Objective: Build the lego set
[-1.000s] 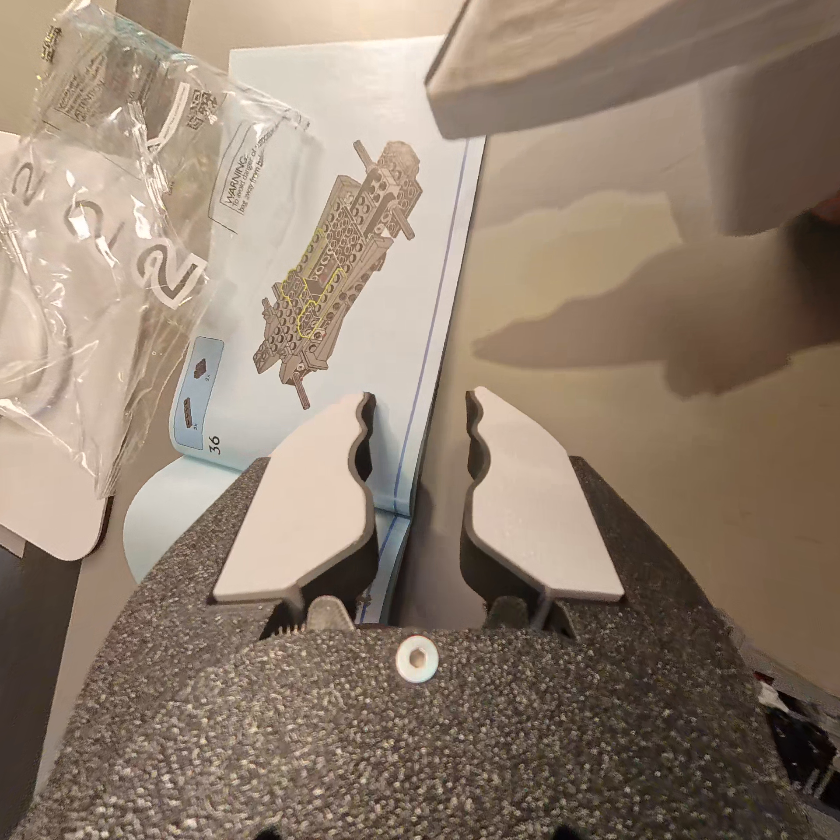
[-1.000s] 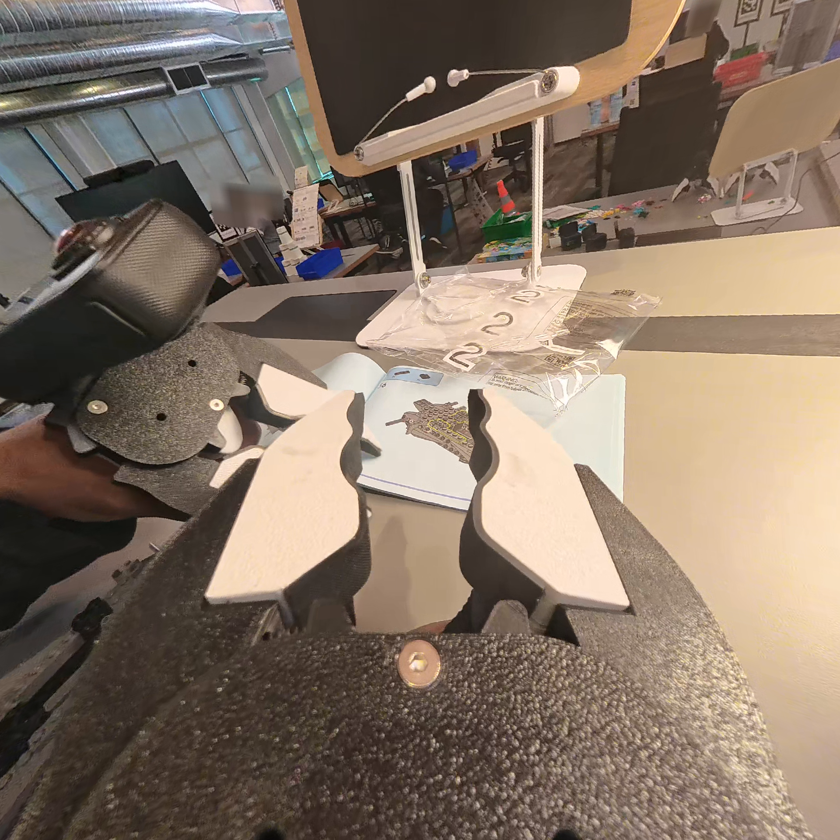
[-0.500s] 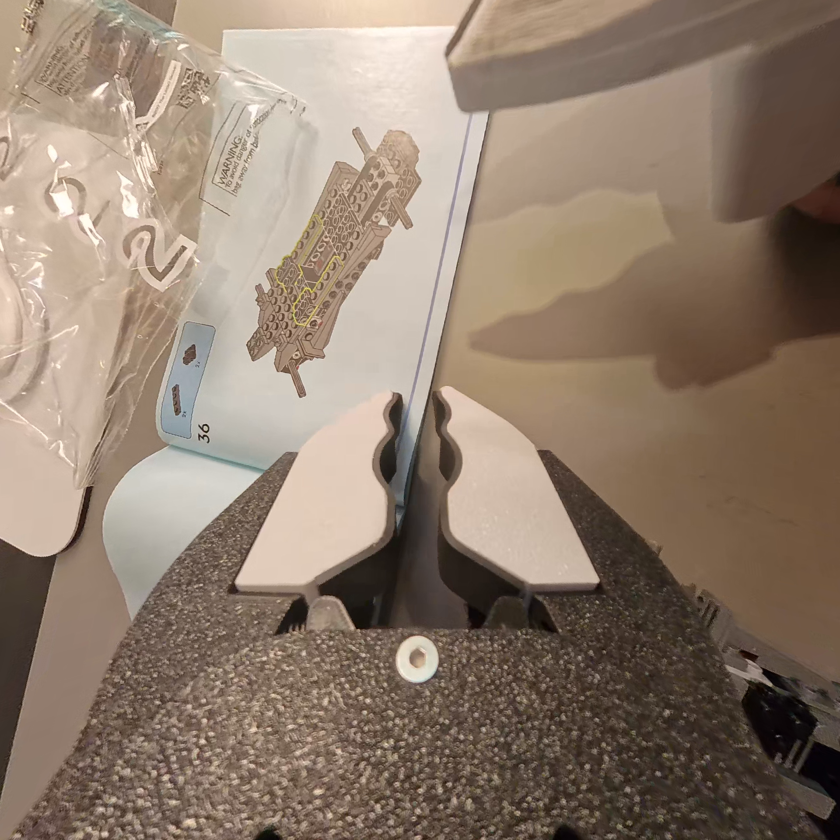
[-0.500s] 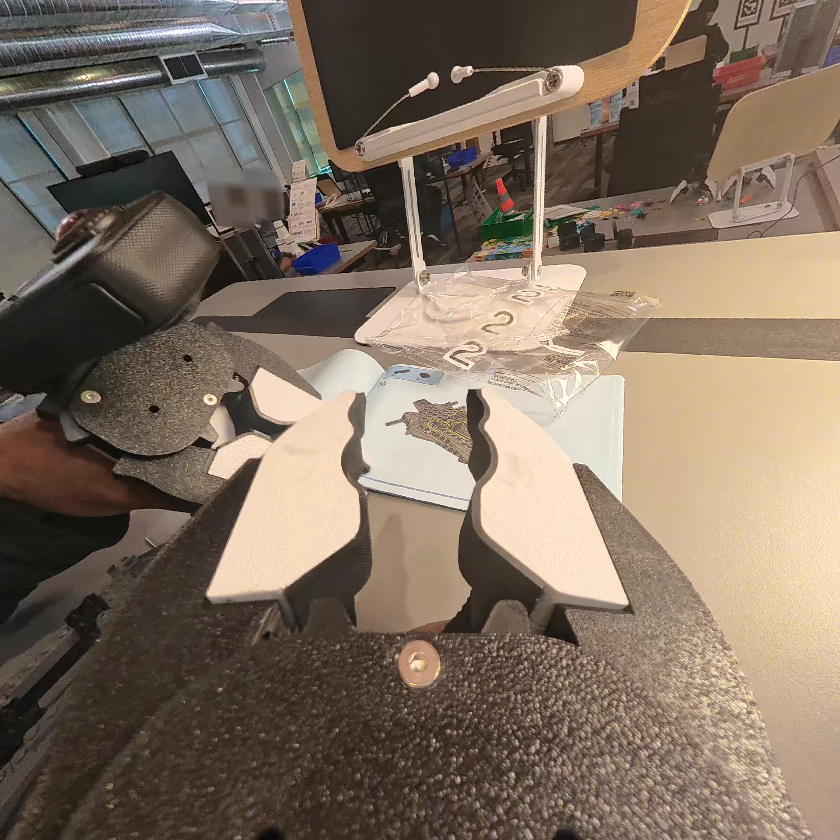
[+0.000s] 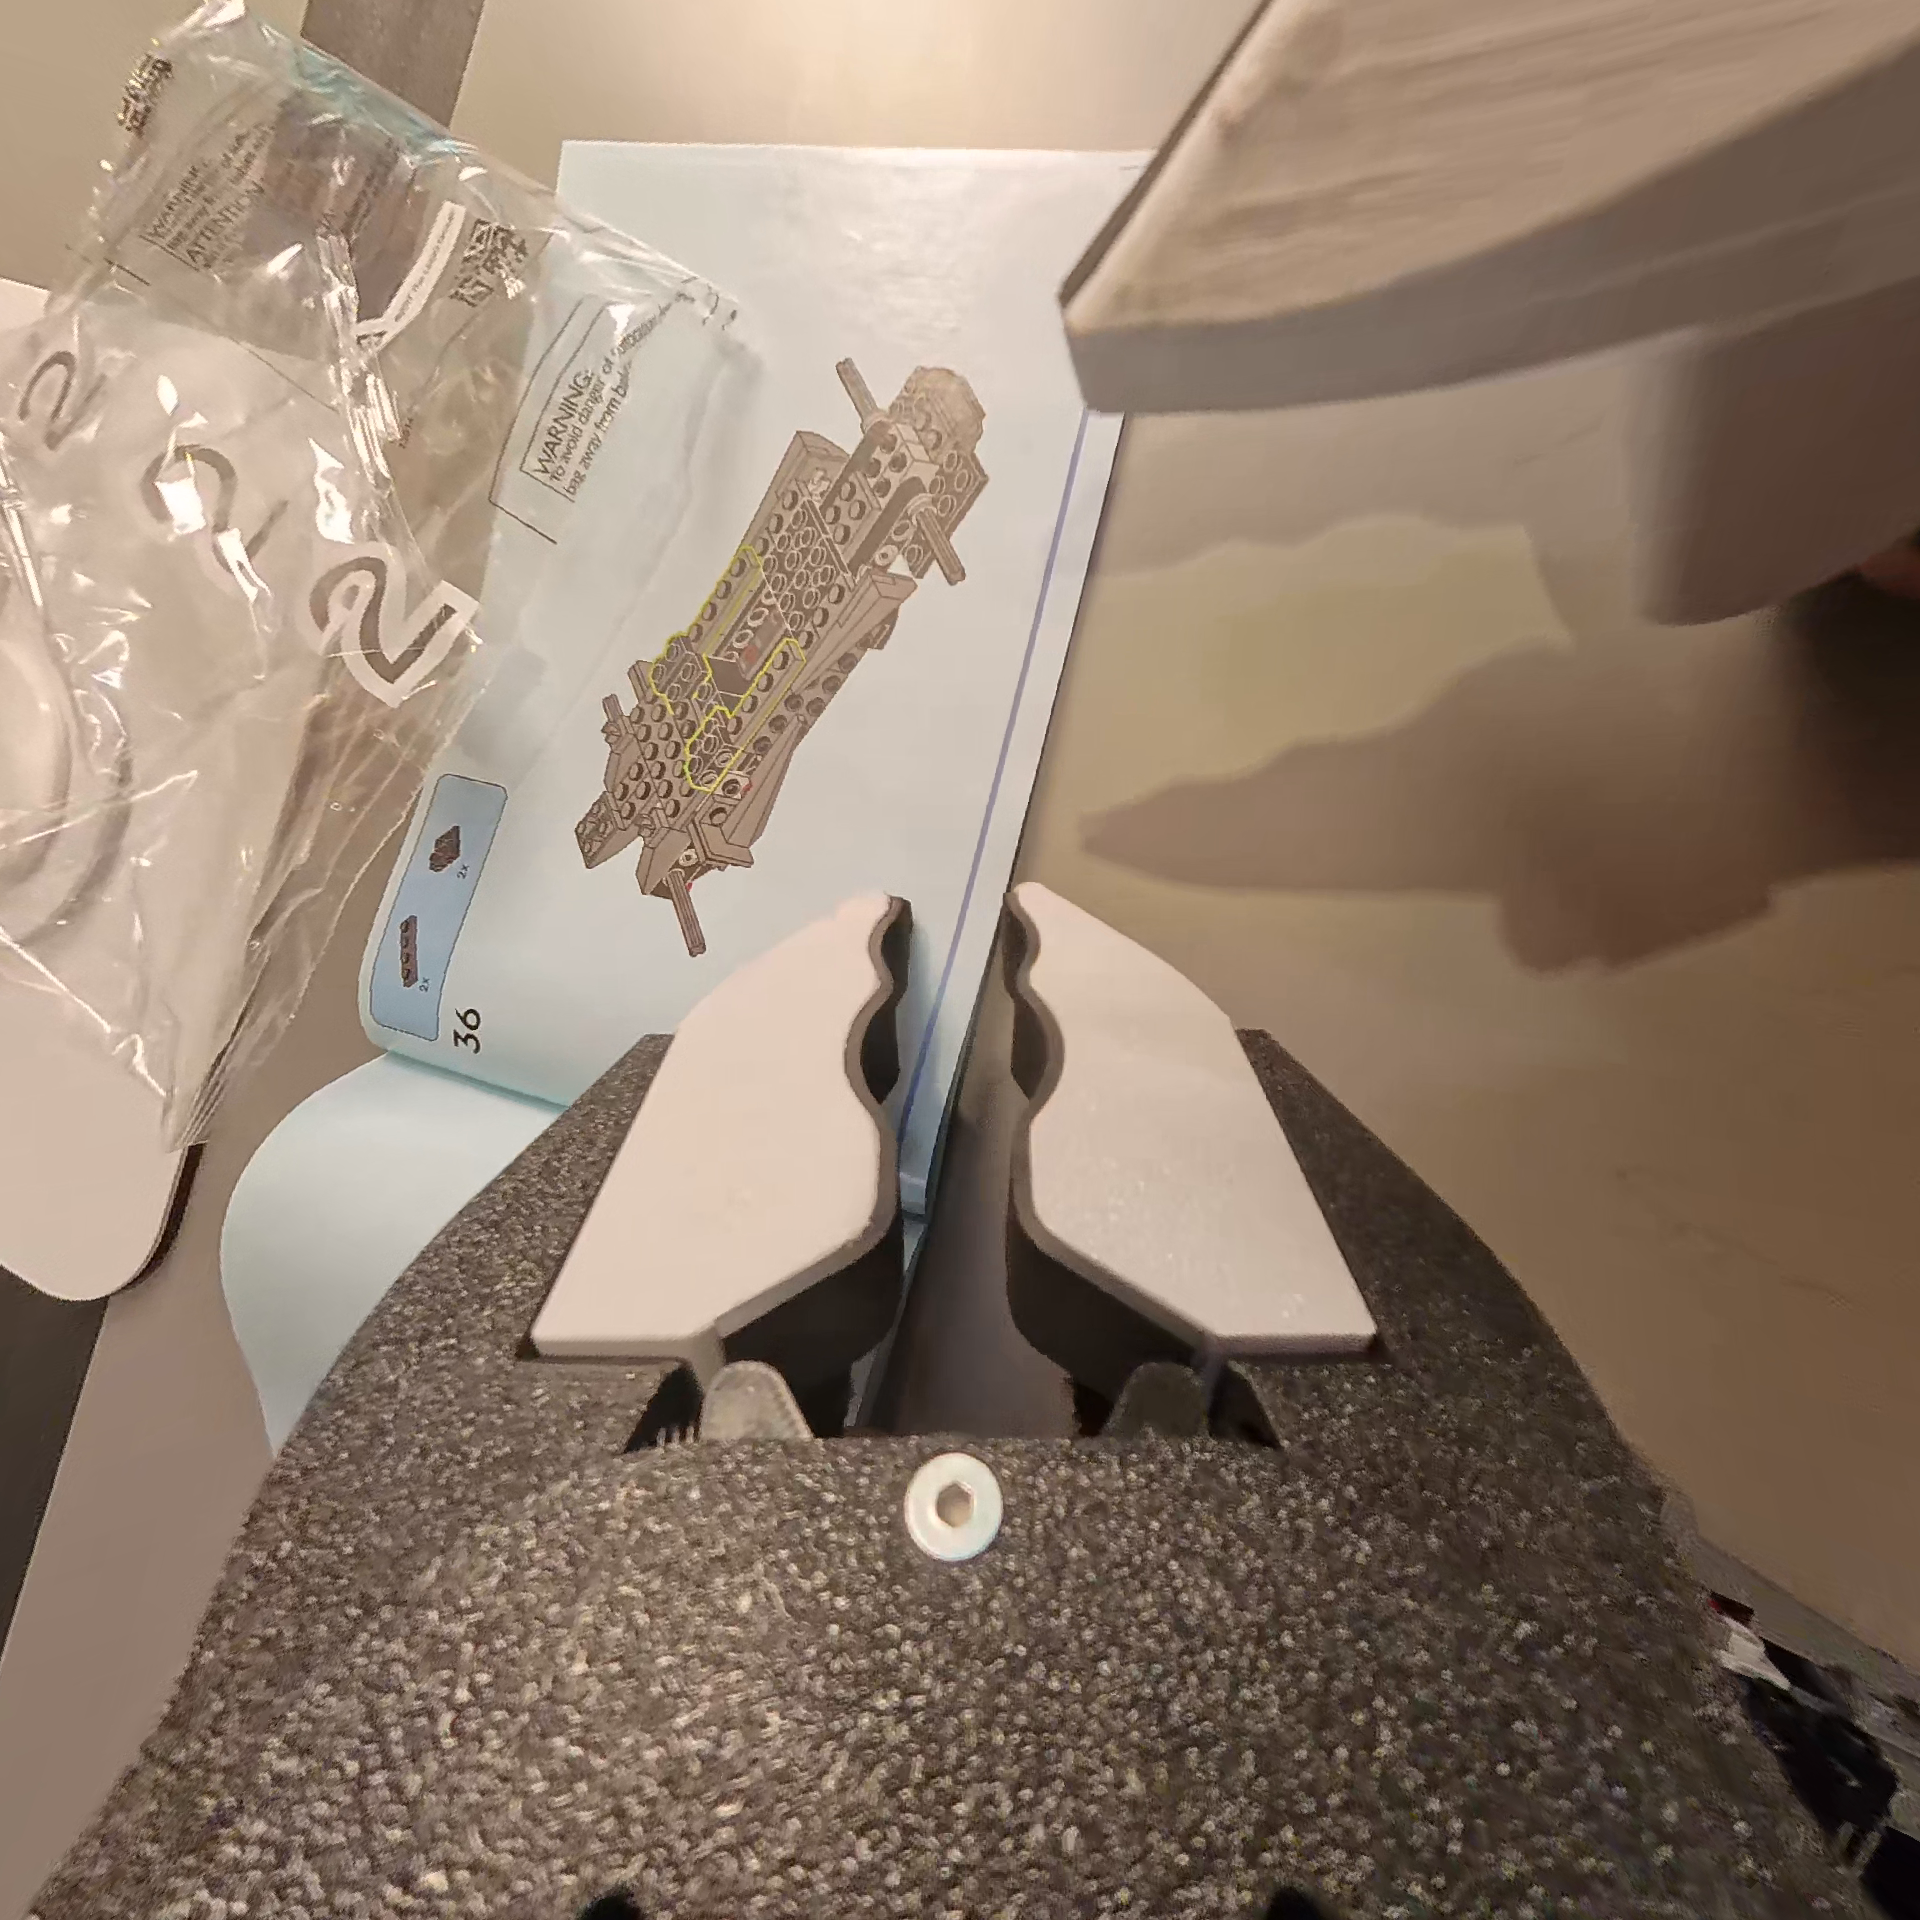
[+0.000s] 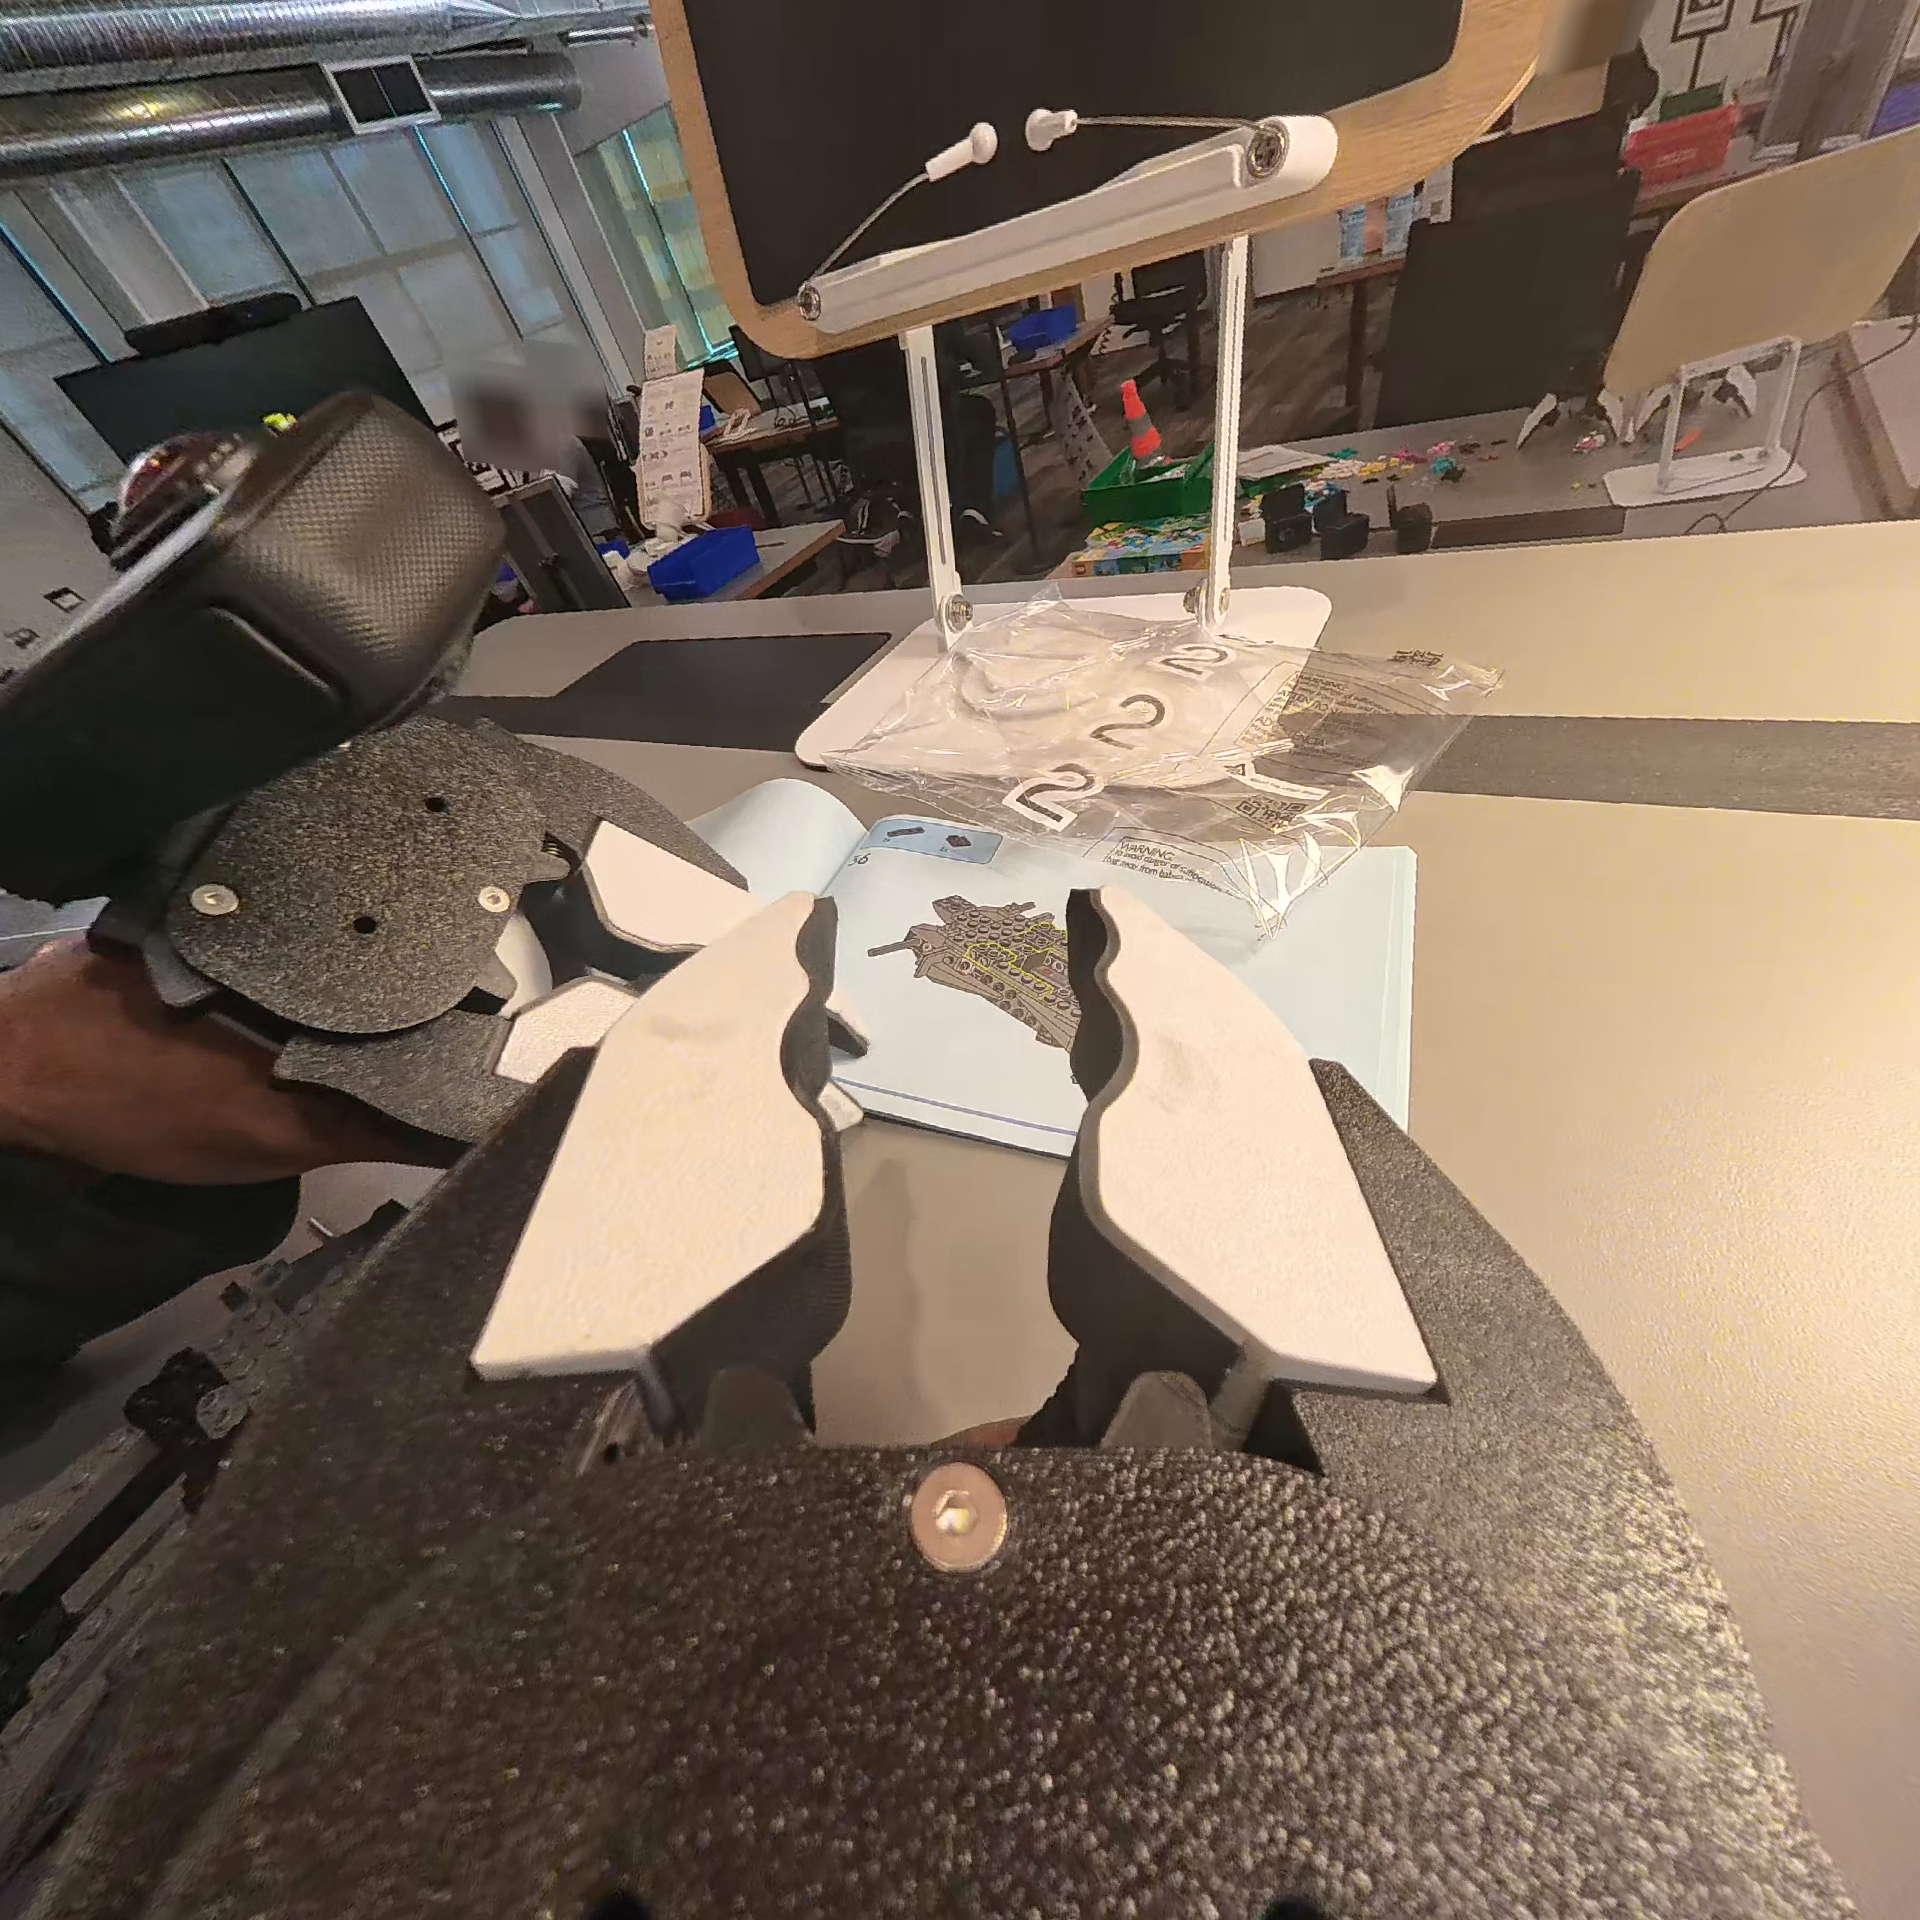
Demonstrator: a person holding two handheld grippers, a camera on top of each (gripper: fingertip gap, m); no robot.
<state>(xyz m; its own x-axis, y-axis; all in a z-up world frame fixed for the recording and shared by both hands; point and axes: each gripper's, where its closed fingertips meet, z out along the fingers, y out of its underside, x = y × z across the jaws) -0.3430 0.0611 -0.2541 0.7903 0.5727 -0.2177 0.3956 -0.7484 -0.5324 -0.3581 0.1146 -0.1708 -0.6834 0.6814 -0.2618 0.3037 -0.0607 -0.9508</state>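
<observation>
Narrowed since a second ago, the left gripper (image 5: 956,914) now has only a slim gap between its fingers. A crumpled clear plastic bag (image 5: 208,520) lies at the far left, overlapping the pale blue booklet (image 5: 831,416), which is open on the tabletop (image 5: 1455,1039). The booklet's near page edge runs up between the fingers, and neither pad plainly presses on it. A clean hold on so thin a sheet probably needs both pads square on the margin. The right gripper (image 6: 951,914), fingers spread and holding nothing, hovers just beside the left one over the booklet.
</observation>
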